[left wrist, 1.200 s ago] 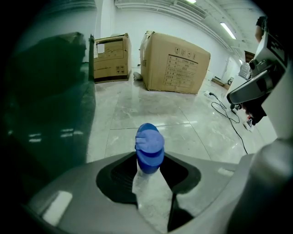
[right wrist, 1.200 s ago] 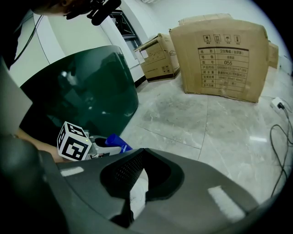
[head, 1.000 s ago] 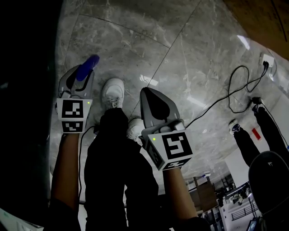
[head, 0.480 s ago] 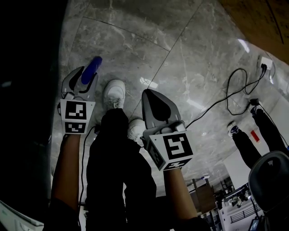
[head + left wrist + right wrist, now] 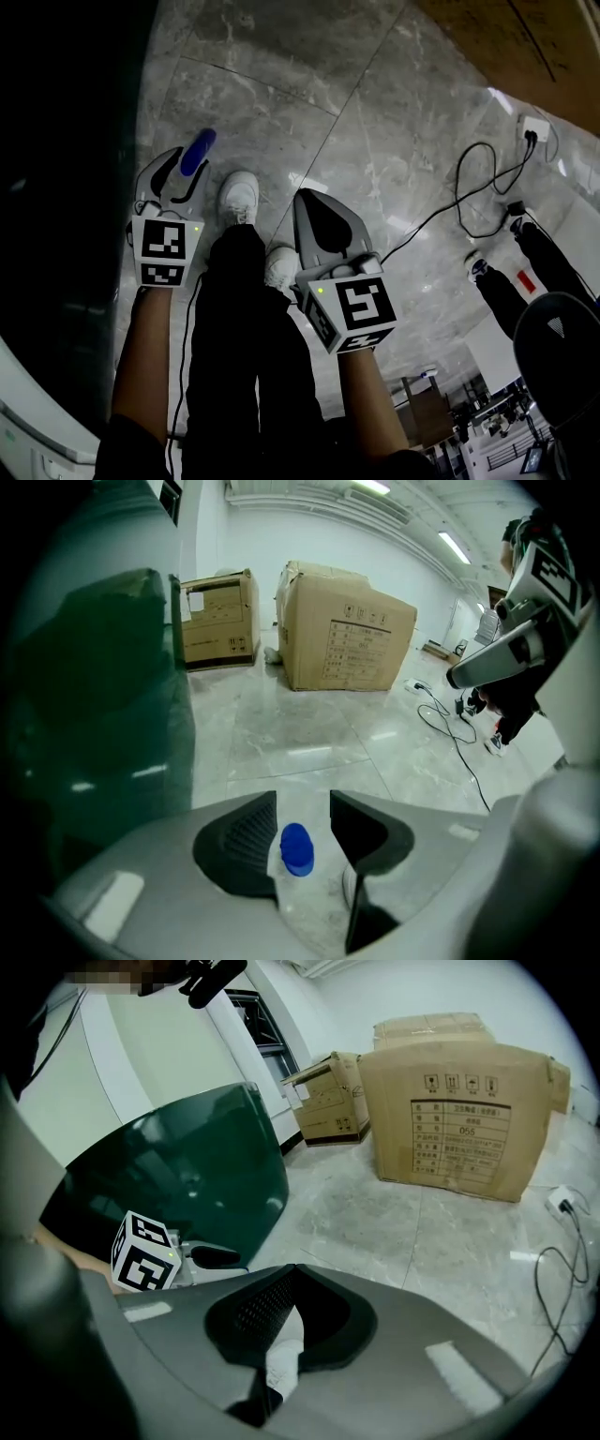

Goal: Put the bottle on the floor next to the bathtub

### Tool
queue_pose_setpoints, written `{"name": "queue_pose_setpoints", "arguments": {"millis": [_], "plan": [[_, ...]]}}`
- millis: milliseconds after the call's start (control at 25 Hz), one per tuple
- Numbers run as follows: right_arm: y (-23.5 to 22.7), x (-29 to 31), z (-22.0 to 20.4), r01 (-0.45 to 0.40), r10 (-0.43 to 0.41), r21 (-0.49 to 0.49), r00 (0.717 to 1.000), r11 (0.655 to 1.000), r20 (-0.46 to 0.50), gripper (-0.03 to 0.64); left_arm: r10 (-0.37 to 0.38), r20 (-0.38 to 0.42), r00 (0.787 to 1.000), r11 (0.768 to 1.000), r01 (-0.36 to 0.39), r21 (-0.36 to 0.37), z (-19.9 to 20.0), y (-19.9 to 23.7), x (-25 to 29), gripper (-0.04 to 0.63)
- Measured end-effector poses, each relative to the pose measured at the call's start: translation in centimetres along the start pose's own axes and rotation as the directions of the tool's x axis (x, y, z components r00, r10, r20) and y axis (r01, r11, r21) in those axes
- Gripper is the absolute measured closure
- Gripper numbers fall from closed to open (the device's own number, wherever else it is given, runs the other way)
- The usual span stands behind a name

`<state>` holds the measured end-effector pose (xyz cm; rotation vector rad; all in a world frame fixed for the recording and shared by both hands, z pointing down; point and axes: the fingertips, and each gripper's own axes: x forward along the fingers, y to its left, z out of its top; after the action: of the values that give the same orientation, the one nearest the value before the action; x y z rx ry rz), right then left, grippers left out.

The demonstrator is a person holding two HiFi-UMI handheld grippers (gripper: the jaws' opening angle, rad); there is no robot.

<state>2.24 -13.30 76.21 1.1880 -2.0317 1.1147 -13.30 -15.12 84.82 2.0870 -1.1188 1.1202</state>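
Beside the dark green bathtub point(image 5: 56, 187), on the left of the scene, a person stands on a grey marble floor point(image 5: 281, 94) with a gripper in each hand, both pointing down and away. The left gripper point(image 5: 185, 167) is clamped on the bottle point(image 5: 197, 150), whose blue cap pokes out past the jaw tips, over the floor just right of the tub wall. In the left gripper view the blue cap point(image 5: 296, 847) sits in the gap of the left gripper point(image 5: 303, 808), the jaws pressed to the pale body below it, and the tub's glossy side point(image 5: 94, 686) fills the left.

The right gripper point(image 5: 309, 202) hangs a little to the right, over the person's feet, with its jaws closed tip to tip and nothing between them. The right gripper view shows the same: the right gripper point(image 5: 292, 1271) has its tips meeting, and only a bit of white shoe shows through the opening beneath.

Two white shoes point(image 5: 239, 195) stand on the floor between the grippers. Far across the room two cardboard boxes point(image 5: 347, 630) rest on the floor, the smaller one nearer the tub. To the right a black cable point(image 5: 469, 187) loops over the marble to a white socket point(image 5: 532, 127), and another person's dark legs point(image 5: 497, 291) stand near it.
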Motion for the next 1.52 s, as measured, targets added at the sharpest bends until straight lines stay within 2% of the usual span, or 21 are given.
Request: {"name": "queue_pose_setpoints", "arguments": {"millis": [440,520,960,1200,1520], "plan": [[3.4,-6.5,7.3,0.008,-0.005,-0.031,0.994,0.999,0.105,0.594,-0.002,0.105,0.994,1.0,0.002,0.002,8.7,-0.8,-7.8,0.446],[4.0,-8.2,8.7,0.02,-0.014,-0.036,0.99,0.999,0.14,0.594,-0.002,0.123,0.992,1.0,0.0,0.017,10.3,-1.2,-9.6,0.488],[6.7,-15.8,13.2,0.068,-0.06,-0.028,0.97,0.997,0.234,0.594,0.003,0.189,0.982,0.999,-0.011,0.041,15.8,-2.0,-18.5,0.595],[8.4,-20.1,16.2,0.094,-0.08,-0.032,0.952,0.995,0.295,0.594,-0.002,0.23,0.973,0.999,-0.006,0.036,18.2,-2.7,-23.2,0.595],[10.5,-26.3,20.9,0.108,-0.079,-0.052,0.916,0.993,0.394,0.594,0.011,0.313,0.95,0.997,-0.033,0.063,23.4,-3.7,-30.8,0.595]]}}
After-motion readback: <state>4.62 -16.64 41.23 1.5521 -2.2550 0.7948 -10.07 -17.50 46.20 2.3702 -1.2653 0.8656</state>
